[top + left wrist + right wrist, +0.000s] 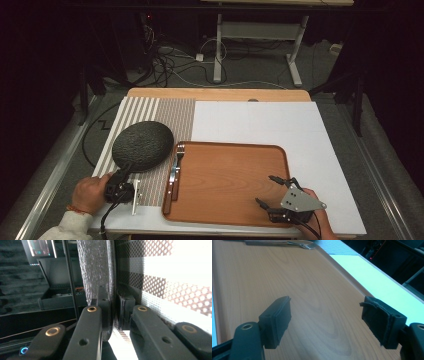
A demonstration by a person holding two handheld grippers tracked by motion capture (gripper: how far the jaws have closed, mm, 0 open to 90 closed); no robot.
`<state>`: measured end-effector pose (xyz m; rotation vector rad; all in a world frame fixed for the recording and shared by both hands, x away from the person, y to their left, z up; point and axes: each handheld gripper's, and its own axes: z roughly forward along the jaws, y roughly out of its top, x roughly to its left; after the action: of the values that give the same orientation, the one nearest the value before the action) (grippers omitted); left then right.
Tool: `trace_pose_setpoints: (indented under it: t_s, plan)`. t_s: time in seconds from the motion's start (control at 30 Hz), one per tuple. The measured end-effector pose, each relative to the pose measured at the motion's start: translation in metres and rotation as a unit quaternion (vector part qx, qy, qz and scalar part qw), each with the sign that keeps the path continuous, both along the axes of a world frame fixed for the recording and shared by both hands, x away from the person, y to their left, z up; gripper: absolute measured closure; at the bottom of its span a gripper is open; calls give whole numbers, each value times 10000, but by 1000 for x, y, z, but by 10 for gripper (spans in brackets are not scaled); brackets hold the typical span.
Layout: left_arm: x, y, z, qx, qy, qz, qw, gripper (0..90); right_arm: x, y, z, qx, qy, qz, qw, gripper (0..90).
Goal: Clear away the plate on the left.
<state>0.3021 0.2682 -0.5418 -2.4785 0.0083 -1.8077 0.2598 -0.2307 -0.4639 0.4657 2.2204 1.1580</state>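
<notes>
I am clamping my left gripper (pixel 121 186) on the rim of the dark textured plate (pixel 142 146); in the left gripper view its 2 jaws are pinching the plate's (pixel 96 270) edge between them. The plate is tilting up off the striped placemat (pixel 172 117), out at 12 o'clock from the gripper and just beside the wooden tray's (pixel 280 165) left rim. A fork (pixel 175 170) is lying along that rim inside the tray, at about 2 o'clock from my left gripper.

My right gripper (pixel 270 192) is hovering with jaws wide apart over the tray's near right corner, holding nothing; the right gripper view is looking across bare wood toward the fork (pixel 302 244).

I judge I am carrying the plate toward the tray. The next move calls for swinging it toward 3 o'clock, clearing the fork, and lowering it flat onto the tray's open middle before I am letting go.
</notes>
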Motion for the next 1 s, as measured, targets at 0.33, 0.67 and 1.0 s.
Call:
trace_pose_setpoints:
  t_s: [0.33,0.67,1.0]
  plan:
    - [4,-8,7,19,-353,-22,9994,804,1,0,0,-20,-1,-6,10000,243]
    - [4,-29,25,-200,-691,-226,9972,803,0,-2,1,-15,-49,-31,10000,244]
    - [-3,-61,42,-395,-898,-624,9932,800,0,-4,2,15,-62,-65,10000,244]
